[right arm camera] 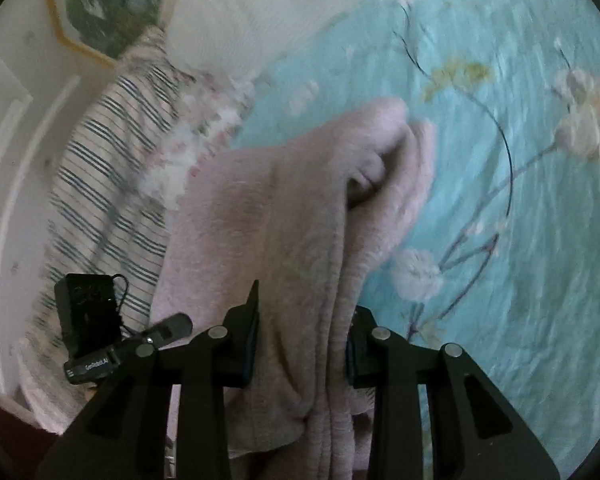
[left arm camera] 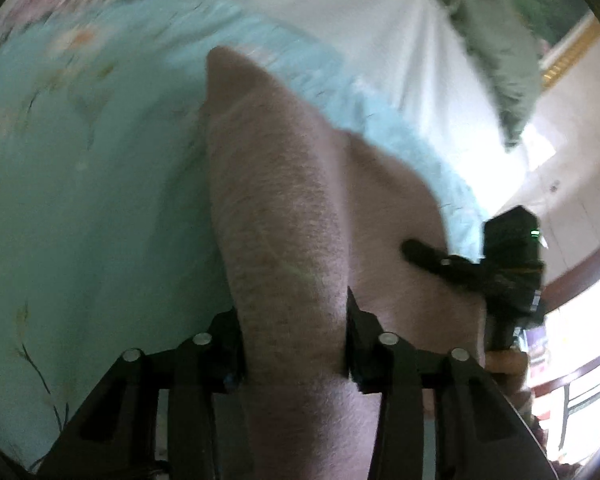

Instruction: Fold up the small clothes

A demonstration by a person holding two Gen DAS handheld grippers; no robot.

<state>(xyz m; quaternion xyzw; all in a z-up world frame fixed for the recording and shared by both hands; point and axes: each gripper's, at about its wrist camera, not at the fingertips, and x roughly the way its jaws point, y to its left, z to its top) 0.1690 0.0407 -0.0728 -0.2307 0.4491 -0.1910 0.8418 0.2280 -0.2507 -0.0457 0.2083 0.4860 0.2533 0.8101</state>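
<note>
A fuzzy pale pink garment (left arm camera: 284,216) hangs bunched over a turquoise floral bedspread (left arm camera: 80,200). My left gripper (left arm camera: 296,344) is shut on one thick fold of it, which fills the gap between the pads. In the right wrist view the same pink garment (right arm camera: 300,220) drapes forward in folds, and my right gripper (right arm camera: 304,340) is shut on a gathered edge. Each gripper shows in the other's view: the right gripper (left arm camera: 428,256) at the garment's right side, the left gripper (right arm camera: 168,328) at its lower left. The lower part of the garment is hidden behind the fingers.
The bedspread (right arm camera: 520,240) spreads wide under both grippers. A white pillow or sheet (left arm camera: 380,40) and a green cloth (left arm camera: 496,40) lie beyond. A striped cloth (right arm camera: 100,184) lies at the bed's edge, with a gold-framed picture (right arm camera: 112,4) on the wall. A person's hand (left arm camera: 504,364) holds the right gripper.
</note>
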